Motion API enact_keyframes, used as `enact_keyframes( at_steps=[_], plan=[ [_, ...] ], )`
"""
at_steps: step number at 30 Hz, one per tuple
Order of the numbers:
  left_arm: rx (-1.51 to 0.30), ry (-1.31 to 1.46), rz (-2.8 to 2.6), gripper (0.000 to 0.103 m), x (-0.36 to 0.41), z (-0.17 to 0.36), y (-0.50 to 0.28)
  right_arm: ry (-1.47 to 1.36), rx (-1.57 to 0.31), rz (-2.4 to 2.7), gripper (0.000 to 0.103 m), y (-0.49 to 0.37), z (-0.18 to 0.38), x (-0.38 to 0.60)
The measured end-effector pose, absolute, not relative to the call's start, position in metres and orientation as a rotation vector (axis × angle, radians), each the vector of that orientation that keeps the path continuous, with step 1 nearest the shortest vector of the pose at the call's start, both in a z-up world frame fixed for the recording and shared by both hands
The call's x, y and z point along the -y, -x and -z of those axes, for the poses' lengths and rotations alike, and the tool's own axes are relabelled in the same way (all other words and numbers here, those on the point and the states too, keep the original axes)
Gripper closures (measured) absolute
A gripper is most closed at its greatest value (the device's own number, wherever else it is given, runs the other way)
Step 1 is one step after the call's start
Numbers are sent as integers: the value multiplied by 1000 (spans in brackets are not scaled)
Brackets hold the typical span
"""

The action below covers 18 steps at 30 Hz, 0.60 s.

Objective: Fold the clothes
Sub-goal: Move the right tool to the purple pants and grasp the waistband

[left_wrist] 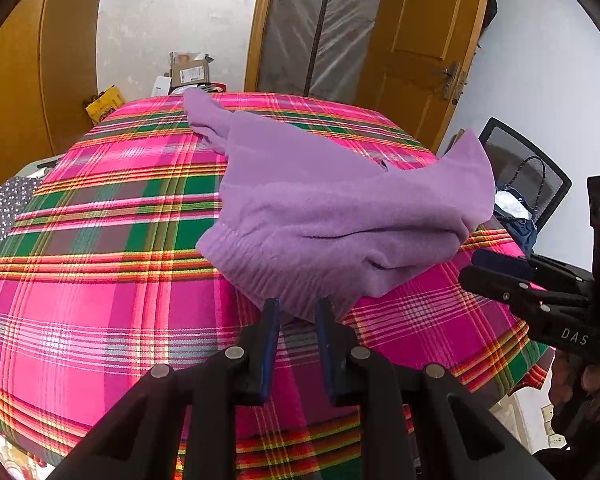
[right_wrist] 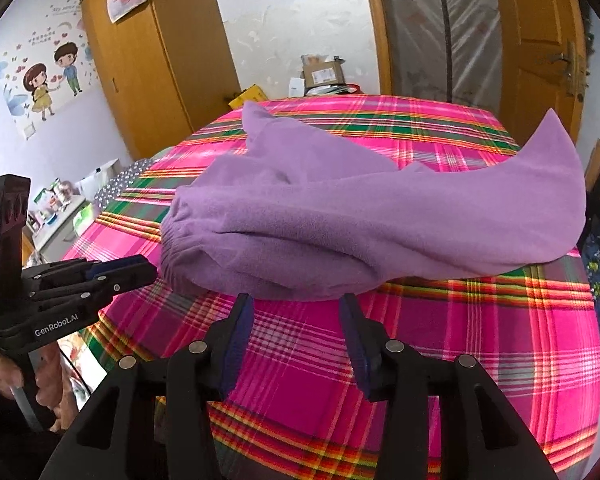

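Note:
A purple sweater [left_wrist: 332, 208] lies crumpled on a table under a pink plaid cloth [left_wrist: 100, 280], one sleeve trailing to the far edge. My left gripper [left_wrist: 297, 308] is open, and its fingertips [left_wrist: 274, 312] just reach the ribbed hem, with no cloth pinched between the pads. Seen from the right wrist, the left gripper [right_wrist: 150, 267] points at the sweater's [right_wrist: 380, 220] gathered left end. My right gripper [right_wrist: 296, 302] stands wide open just short of the sweater's near edge, with only plaid cloth [right_wrist: 460, 340] between its fingers. It also shows at the right as the right gripper [left_wrist: 472, 267].
A black mesh chair [left_wrist: 532, 176] with a bag stands off the table's right side. Cardboard boxes [left_wrist: 190, 70] sit beyond the far edge, before a wooden door [left_wrist: 420, 40]. A wardrobe [right_wrist: 152, 60] and a cluttered low table [right_wrist: 56, 208] are at the left. A hand [right_wrist: 4, 372] grips the left handle.

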<state>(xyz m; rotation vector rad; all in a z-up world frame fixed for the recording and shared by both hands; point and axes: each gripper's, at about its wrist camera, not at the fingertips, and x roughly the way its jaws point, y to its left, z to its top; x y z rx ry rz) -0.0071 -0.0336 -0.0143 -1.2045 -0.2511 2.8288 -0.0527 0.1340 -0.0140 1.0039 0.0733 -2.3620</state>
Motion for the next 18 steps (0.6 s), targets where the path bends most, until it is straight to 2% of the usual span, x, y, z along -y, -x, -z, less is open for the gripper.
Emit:
enact_keyframes(
  at_steps=[18],
  plan=[
    [300,1234,-2839,84,56,17,15,-960,-161,2318,57,70,3,-101]
  ],
)
